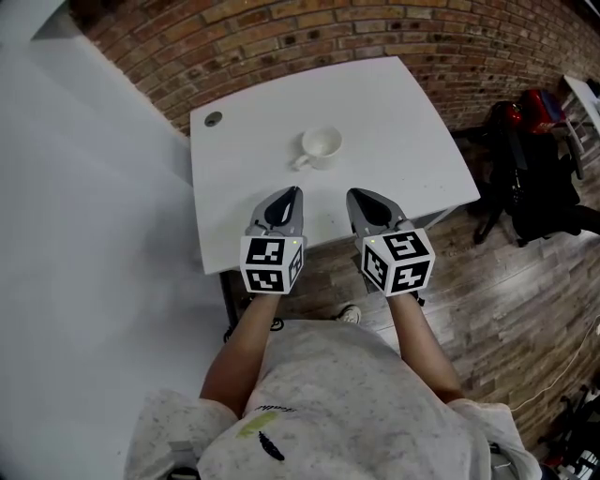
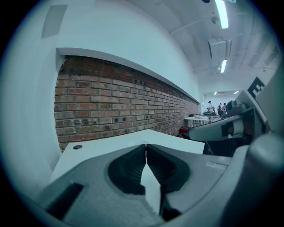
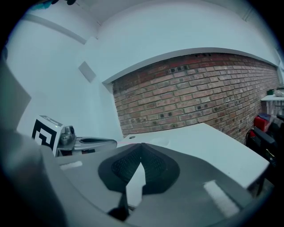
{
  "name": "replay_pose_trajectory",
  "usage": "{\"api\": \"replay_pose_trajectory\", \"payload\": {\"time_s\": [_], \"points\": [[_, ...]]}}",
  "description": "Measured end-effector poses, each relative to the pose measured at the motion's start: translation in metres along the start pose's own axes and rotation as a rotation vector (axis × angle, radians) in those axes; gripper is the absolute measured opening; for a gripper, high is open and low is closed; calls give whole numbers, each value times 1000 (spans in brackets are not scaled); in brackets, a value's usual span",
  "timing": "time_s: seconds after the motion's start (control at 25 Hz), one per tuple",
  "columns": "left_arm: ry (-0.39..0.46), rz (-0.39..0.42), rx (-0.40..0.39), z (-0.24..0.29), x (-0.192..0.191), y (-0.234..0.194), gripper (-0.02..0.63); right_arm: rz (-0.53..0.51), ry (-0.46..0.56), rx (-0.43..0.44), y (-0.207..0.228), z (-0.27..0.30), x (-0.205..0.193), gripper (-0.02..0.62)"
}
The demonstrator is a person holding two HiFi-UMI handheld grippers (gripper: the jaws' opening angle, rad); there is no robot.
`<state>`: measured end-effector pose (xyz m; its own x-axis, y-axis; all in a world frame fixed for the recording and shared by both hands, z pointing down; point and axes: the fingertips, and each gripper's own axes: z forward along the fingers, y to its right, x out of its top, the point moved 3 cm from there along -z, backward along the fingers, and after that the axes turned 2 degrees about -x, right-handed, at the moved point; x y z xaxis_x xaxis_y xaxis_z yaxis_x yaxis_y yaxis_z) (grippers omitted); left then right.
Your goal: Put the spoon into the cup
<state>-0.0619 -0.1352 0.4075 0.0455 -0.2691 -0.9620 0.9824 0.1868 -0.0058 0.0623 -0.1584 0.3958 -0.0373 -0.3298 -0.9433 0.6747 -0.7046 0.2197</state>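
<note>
A white cup with its handle towards the front left stands on the white table, near the middle. No spoon shows in any view. My left gripper hovers over the table's front edge, below and left of the cup, jaws closed tip to tip with nothing between them. My right gripper hangs beside it, below and right of the cup, shut and empty too. Both point towards the brick wall.
A small grey round cap sits in the table's far left corner. A brick wall runs behind the table. Black and red bags stand on the wooden floor to the right. A white wall is at the left.
</note>
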Motion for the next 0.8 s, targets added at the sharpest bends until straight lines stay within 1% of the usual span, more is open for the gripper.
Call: {"api": "replay_pose_trajectory", "payload": {"time_s": [0.16,0.28,0.48,0.8], "points": [[-12,2,1,10,0,-4,4,-7,-5,6,6,7,4,11],[-22,8,-13,23,0,-10,3,-7,-14,-6,11,18,6,11],[-43,26,-42,49,2,-32,4,-10,-26,-34,18,43,11,11],[-108,44,-110,92,-5,-54,5,-10,-36,-83,30,80,22,11]]}}
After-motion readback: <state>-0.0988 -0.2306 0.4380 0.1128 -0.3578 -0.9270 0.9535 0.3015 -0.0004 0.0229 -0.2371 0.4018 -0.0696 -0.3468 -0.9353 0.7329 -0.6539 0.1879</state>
